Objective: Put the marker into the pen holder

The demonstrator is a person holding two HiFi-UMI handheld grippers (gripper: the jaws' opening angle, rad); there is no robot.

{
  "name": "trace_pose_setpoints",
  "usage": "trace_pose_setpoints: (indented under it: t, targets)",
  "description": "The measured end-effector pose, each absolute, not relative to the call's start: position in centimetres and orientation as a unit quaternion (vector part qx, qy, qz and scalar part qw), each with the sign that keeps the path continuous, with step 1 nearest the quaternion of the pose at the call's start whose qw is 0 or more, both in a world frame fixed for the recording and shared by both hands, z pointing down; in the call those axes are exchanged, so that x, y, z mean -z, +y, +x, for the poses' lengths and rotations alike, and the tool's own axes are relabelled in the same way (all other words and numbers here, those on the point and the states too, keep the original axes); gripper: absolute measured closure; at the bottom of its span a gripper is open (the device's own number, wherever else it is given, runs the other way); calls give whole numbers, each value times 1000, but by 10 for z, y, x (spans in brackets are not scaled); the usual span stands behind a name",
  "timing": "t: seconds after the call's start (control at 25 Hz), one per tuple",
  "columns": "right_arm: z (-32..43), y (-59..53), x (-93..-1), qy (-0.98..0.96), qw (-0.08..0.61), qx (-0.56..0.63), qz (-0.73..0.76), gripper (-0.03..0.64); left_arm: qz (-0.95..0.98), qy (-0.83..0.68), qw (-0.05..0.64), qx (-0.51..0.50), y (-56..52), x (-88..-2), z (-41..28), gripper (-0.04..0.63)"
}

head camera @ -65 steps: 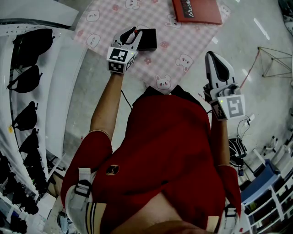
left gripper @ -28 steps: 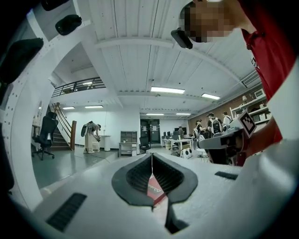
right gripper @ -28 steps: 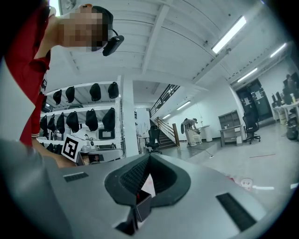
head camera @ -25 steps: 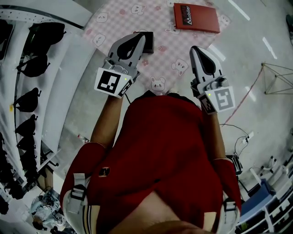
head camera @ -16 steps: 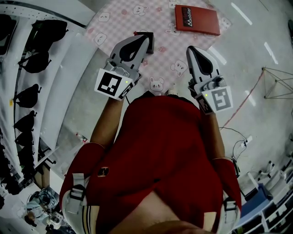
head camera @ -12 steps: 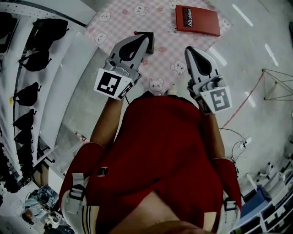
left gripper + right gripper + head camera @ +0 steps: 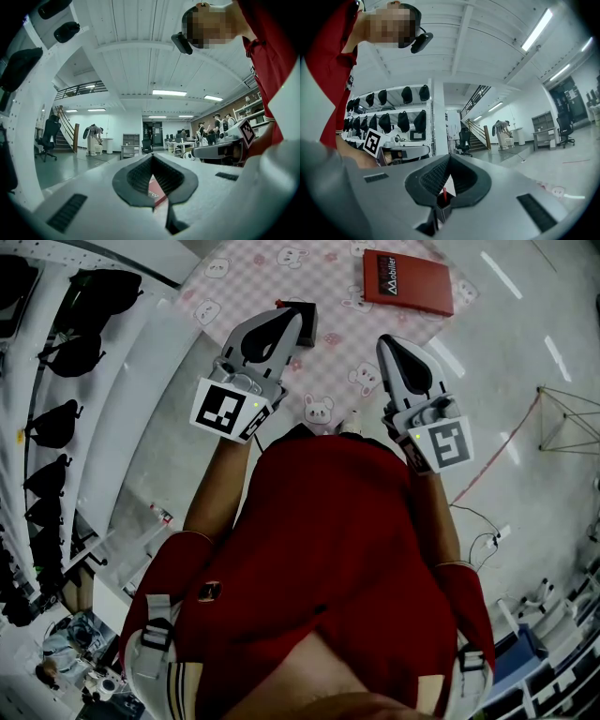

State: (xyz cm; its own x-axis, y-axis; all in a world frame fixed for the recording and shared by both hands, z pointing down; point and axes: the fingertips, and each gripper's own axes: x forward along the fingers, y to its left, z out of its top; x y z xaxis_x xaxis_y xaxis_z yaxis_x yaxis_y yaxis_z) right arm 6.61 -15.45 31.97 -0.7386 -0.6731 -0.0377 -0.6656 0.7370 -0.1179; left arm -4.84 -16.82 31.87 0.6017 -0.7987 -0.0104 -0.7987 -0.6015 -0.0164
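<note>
Both grippers held raised close to the chest, above the near edge of the desk [image 7: 330,282], which is covered by a pink checked cloth.

- Left gripper [image 7: 296,317]: jaws together, nothing between them. A red book [image 7: 408,282] is seen through the hollow behind the tips in the left gripper view.
- Right gripper [image 7: 385,341]: jaws likewise closed and empty.
- Pen holder [image 7: 442,210]: a small black box, set upright on the cloth, partly covered in the head view by the left gripper.
- Marker [image 7: 444,193]: red, seen standing up out of the pen holder in the right gripper view. Held by neither gripper.

Judgement: the task appears done. With the marker lodged in the pen holder, no grasp is needed, which would explain the closed, idle jaws kept clear of the desk.
</note>
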Motion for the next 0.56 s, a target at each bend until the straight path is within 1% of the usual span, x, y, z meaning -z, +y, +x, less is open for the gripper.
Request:
trace_pose_setpoints:
  t: [0.56]
  targets:
    - [60,-154,-321,931,37,52,-360,618,-885,466,4,0,-166,-323,-69,588]
